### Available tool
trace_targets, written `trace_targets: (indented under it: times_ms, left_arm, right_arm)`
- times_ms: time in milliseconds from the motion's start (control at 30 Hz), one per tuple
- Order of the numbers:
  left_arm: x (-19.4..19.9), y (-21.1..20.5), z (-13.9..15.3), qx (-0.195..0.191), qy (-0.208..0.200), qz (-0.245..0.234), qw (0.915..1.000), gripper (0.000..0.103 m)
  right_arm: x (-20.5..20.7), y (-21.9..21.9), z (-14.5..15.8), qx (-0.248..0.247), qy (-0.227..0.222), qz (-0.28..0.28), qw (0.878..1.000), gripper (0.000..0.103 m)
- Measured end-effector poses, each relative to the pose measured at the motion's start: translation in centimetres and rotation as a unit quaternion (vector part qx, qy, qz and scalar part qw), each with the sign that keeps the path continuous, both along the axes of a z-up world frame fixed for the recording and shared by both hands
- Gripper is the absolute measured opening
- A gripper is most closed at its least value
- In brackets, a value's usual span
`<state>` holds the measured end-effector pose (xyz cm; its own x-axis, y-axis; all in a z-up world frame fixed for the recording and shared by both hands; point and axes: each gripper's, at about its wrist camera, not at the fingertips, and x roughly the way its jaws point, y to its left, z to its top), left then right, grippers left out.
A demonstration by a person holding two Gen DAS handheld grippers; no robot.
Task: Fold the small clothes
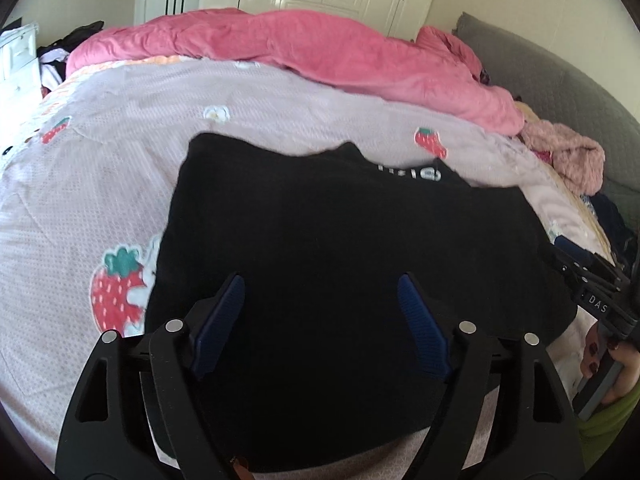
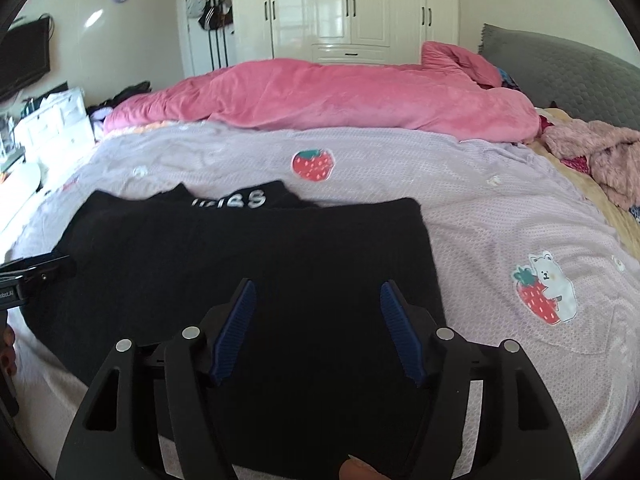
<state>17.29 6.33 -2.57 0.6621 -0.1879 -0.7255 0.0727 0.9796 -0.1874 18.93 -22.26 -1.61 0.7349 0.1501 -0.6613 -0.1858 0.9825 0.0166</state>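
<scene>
A black garment with white lettering near its far edge lies folded flat on the lilac strawberry-print bedspread. My left gripper hovers over its near part, jaws wide apart, nothing between the blue pads. In the right wrist view the same black garment fills the lower left, and my right gripper stands open above its right half with no cloth pinched. The right gripper's body and a hand show at the right edge of the left wrist view.
A crumpled pink duvet runs across the far side of the bed. A fluffy pink garment lies at the right by the grey headboard. White wardrobes stand behind; white drawers and clutter sit at the left.
</scene>
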Motion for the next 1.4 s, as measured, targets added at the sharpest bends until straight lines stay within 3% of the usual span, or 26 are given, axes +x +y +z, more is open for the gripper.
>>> trace_targets:
  times_ms: [67,200,333,667,767,833,1133,1400]
  left_arm:
    - [-0.1,0.0,-0.2,0.006,0.005,0.004,1.0000,0.071]
    - [-0.5,0.2,-0.9,0.020,0.012,0.008,0.9997,0.071]
    - [-0.6,0.3,-1.1,0.021,0.014,0.008,0.9996,0.071]
    - [-0.9,0.6,-0.4,0.000,0.012,0.011,0.9999,0.072]
    - [-1.2,0.8,0.3,-0.004,0.006,0.011,0.9999,0.076]
    - [-1.4,1.0,0.8,0.000,-0.001,0.015,0.9999,0.078]
    - [-1.7,3.4,2.6,-0.004,-0.025,0.046,0.9986,0.093]
    - [-1.8,5.6,3.3,0.003,-0.022,0.075,0.9970,0.093]
  right_arm:
    - [-0.1,0.0,-0.3,-0.001,0.007,-0.001,1.000,0.077]
    - [0.7,-1.0,-2.3,-0.001,0.067,-0.024,0.997,0.079]
    - [1.4,-2.6,-3.9,0.038,0.096,-0.038,0.994,0.085]
    - [0.4,-2.6,-3.1,0.042,0.076,-0.044,0.995,0.087]
    - [-0.4,-2.3,-2.4,0.047,0.060,-0.040,0.996,0.088]
    - [-1.1,-1.4,-1.6,0.043,0.042,-0.028,0.998,0.093]
    - [-3.7,4.6,-0.3,0.007,0.005,0.046,0.999,0.095]
    - [-5.4,8.9,-0.2,-0.011,0.000,0.089,0.996,0.096]
